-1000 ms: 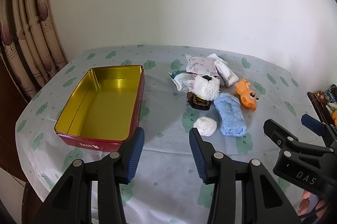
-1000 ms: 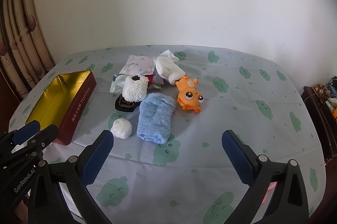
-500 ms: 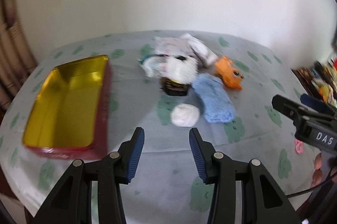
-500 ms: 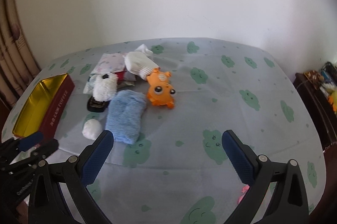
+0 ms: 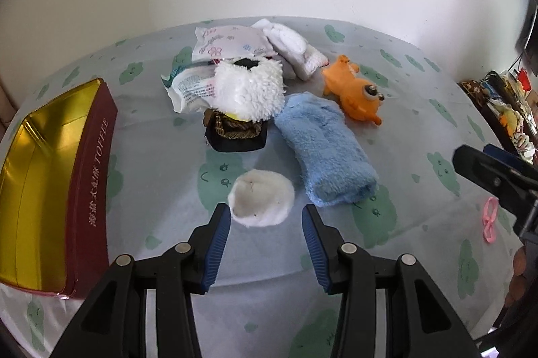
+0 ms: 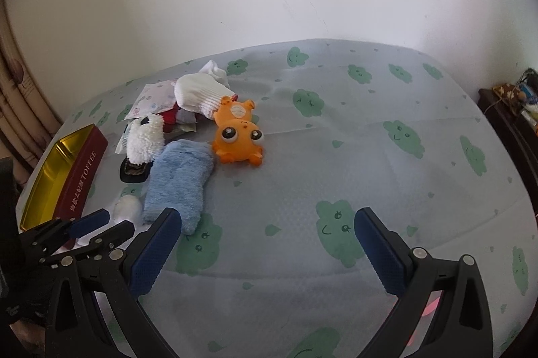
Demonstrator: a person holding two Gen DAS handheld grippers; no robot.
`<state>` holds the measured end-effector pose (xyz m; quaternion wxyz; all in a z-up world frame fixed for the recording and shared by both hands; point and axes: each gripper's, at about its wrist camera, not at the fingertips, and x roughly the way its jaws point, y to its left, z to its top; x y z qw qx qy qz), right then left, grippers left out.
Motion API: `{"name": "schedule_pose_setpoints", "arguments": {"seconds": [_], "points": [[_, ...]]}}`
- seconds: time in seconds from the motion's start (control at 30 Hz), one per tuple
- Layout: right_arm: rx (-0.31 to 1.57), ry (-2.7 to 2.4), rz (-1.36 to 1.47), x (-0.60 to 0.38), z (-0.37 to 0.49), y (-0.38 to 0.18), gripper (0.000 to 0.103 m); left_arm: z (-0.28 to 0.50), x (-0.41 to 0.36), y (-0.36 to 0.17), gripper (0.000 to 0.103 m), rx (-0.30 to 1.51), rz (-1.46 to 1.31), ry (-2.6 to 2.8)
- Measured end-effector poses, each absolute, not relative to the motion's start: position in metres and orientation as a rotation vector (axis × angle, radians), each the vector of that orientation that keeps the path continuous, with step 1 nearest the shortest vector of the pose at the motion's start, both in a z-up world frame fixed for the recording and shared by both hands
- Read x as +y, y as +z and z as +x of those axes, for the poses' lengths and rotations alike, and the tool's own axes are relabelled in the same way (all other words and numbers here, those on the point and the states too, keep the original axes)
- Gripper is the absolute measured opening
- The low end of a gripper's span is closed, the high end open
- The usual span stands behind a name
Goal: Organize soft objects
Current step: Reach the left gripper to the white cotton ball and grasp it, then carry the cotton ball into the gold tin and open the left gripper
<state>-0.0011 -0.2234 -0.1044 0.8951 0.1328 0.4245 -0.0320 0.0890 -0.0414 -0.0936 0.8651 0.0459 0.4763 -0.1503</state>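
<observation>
Hovering just short of a small white fluffy ball (image 5: 261, 198), the left gripper (image 5: 266, 216) has its blue-padded jaws spread apart and empty, the ball lying on the cloth right ahead of the gap between the fingertips, a little nearer the left pad than the right and not clearly touched by either. Just beyond and to the right of the ball lies a rolled light-blue towel (image 5: 324, 149), and behind the ball sits a dark pouch with gold trim (image 5: 235, 131) under a white fleecy sock (image 5: 248, 89). Farther back are a flowered white packet (image 5: 228, 43), a printed wipes packet (image 5: 191, 87), a pair of white socks (image 5: 292, 50) and an orange plush toy (image 5: 353, 92) lying beside the towel's far end. An open red tin with a gold inside (image 5: 43, 183), lettered TOFFEE on its side, stands well to the left of the gripper on the cloud-patterned tablecloth (image 5: 403, 72). The right gripper (image 6: 267, 223) is also released, its jaws wide and holding nothing, pointed at a bare stretch of cloth; from its view the towel's near end lies just by its left fingertip, the orange toy farther ahead, and the left gripper shows at the lower left beside the ball. A small pink loop (image 5: 489, 218) lies on the cloth at the right edge of the left view.
</observation>
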Motion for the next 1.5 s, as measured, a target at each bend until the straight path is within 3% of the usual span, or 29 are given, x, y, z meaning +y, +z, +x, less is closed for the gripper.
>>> {"name": "schedule_pose_setpoints", "arguments": {"seconds": [0.33, 0.4, 0.67, 1.5], "points": [[0.910, -0.057, 0.313, -0.232, 0.004, -0.118, 0.102, 0.108, -0.040, -0.107, 0.045, 1.014, 0.093, -0.326], [0.913, -0.056, 0.317, -0.233, 0.004, -0.119, 0.102, 0.110, -0.039, -0.109, 0.037, 1.022, 0.090, -0.329], [0.917, -0.046, 0.308, -0.230, 0.006, -0.122, 0.102, 0.109, -0.039, -0.110, 0.028, 1.000, 0.103, -0.328], [0.906, 0.100, 0.119, -0.163, 0.021, -0.108, 0.102, 0.096, 0.053, -0.046, 0.027, 0.894, -0.024, -0.127]]}}
